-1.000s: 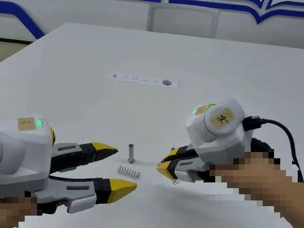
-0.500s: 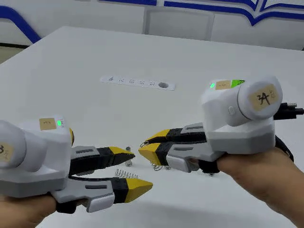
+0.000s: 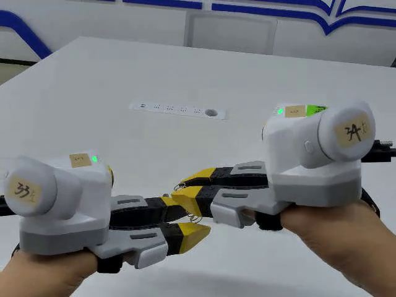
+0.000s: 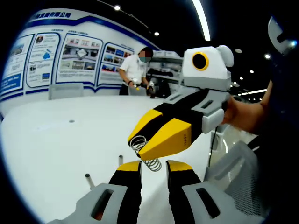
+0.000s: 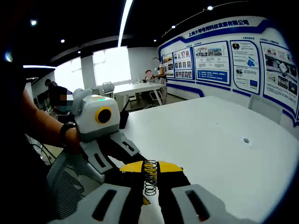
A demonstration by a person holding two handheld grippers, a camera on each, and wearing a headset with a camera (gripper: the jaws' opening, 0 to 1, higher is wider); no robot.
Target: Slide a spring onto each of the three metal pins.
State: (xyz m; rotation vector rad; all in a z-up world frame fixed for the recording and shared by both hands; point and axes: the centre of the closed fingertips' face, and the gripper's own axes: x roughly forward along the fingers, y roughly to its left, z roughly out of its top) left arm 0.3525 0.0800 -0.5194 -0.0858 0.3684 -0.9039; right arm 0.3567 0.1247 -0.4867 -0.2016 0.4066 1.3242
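While your right gripper [image 3: 189, 187] clamps a spring [image 5: 150, 177] between its yellow tips, your left gripper [image 4: 154, 164] has its jaws parted, with the spring's free end just at their tips. Both grippers meet above the table [image 4: 51, 140], toward its near edge. One pin [image 4: 120, 160] and a second pin [image 4: 87, 177] stand upright on it, near the left jaws.

My left tongs [image 3: 189, 216] and right tongs [image 3: 180, 190] match: yellow tips, then black, with pale grey shells and white housings. Each housing has a tan sticker with dark writing and a small green light. The spring [image 5: 150, 177] is silvery grey wire. A pin [image 4: 87, 179] is dull grey metal. The bench [image 3: 124, 74] is plain white, and so is the power strip [image 3: 179, 110]. The wall [image 3: 74, 18] is white with blue bands.
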